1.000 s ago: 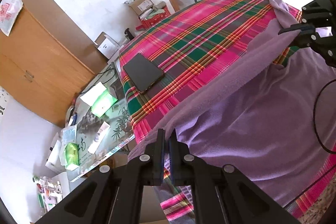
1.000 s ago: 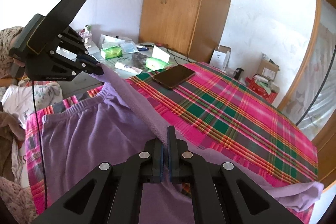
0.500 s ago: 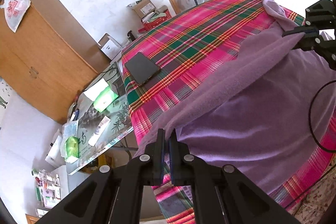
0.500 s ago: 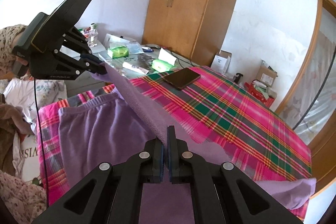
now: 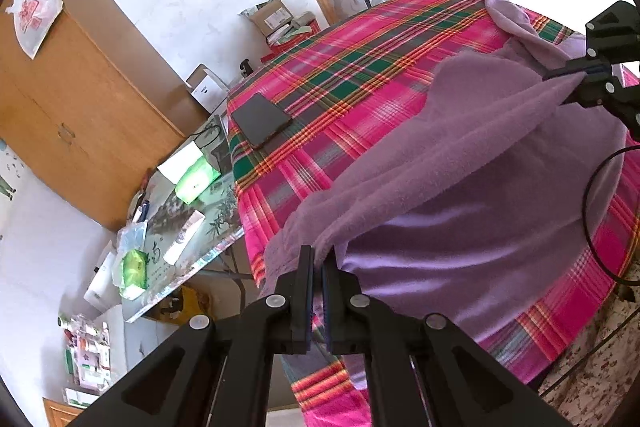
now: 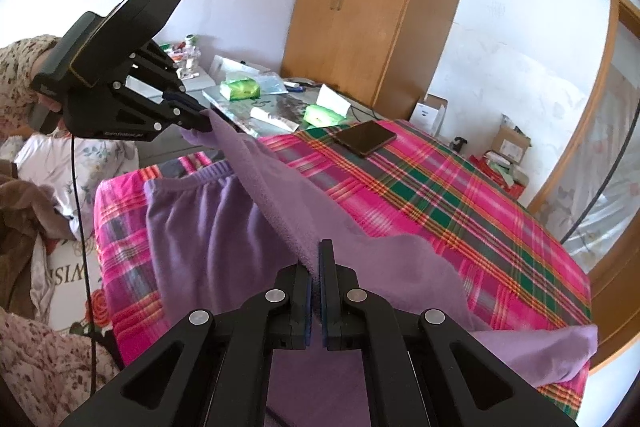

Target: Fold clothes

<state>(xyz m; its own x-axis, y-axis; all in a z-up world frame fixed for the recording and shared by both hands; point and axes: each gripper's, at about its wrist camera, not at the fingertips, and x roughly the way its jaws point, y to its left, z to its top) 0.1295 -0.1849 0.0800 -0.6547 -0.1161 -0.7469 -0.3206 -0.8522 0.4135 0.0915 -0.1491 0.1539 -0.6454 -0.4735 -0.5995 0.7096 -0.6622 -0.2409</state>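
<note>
Purple fleece trousers (image 5: 472,187) lie on a table with a pink plaid cloth (image 5: 360,67). My left gripper (image 5: 317,259) is shut on the edge of one trouser leg near the waistband end. My right gripper (image 6: 316,267) is shut on the same lifted edge further along. The raised leg (image 6: 288,203) stretches taut between the two grippers above the other leg (image 6: 200,227). The left gripper also shows in the right wrist view (image 6: 204,121), and the right gripper in the left wrist view (image 5: 576,71).
A black phone (image 5: 262,119) lies on the plaid cloth (image 6: 440,187) at the far corner; it also shows in the right wrist view (image 6: 364,137). A glass side table (image 5: 188,227) holds green packets and tubes. A wooden wardrobe (image 6: 372,7) stands behind.
Both grippers have lifted the held trouser edge higher and carried it across over the other leg. Both stay shut on the fabric.
</note>
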